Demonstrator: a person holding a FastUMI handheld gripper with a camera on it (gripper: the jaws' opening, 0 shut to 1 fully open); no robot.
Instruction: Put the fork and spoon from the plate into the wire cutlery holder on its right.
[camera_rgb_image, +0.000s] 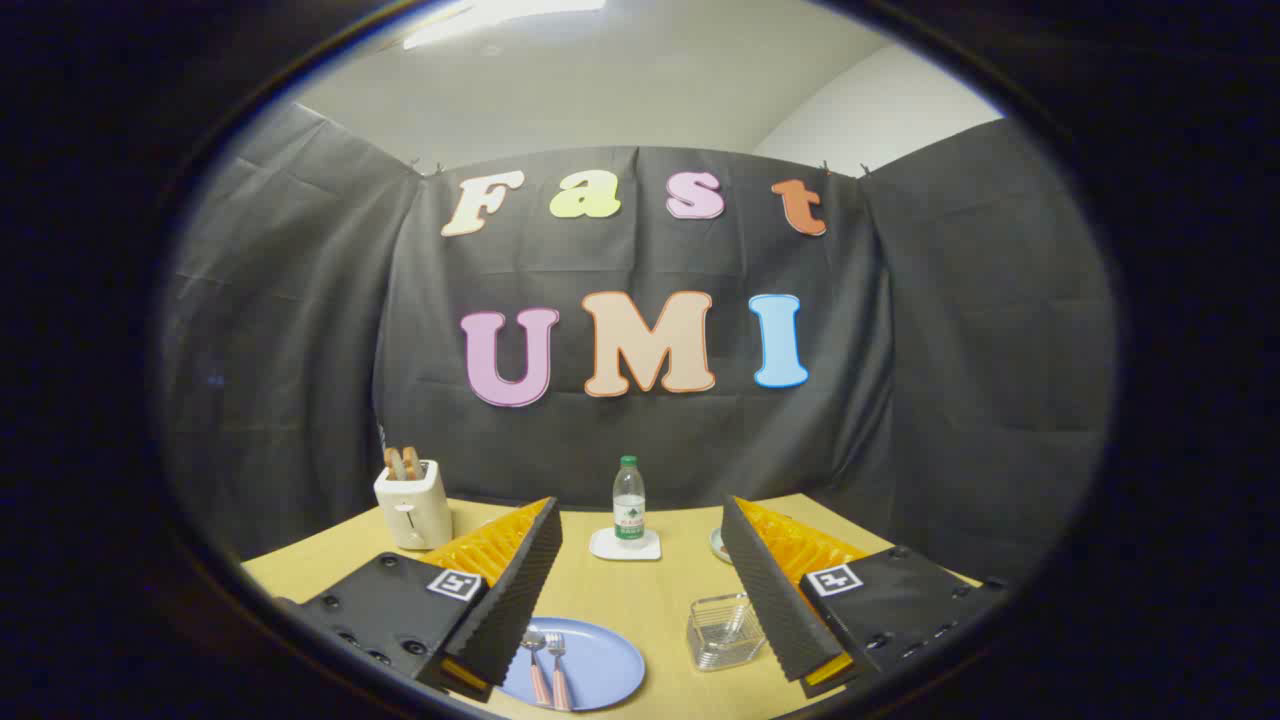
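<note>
Below, on a light wooden table, between the spread fingers of the gripper — jaws wide apart, clamped on nothing. On the near side, a blue plate holding both a spoon and a fork, side by side, heads pointing away, pink handles toward the camera; spoon nearer the left finger, partly tucked behind its edge. Just to the plate's right, a clear, squarish cutlery holder close against the right finger, apart from the plate; nothing visible inside. Farther back, beyond the fingers: a plastic water bottle with a green cap, upright on a small white coaster. Off to the left rear, a cream toaster with two slices of toast standing up out of its slots. Behind the right finger, the rim of a small dish — contents hidden.
</note>
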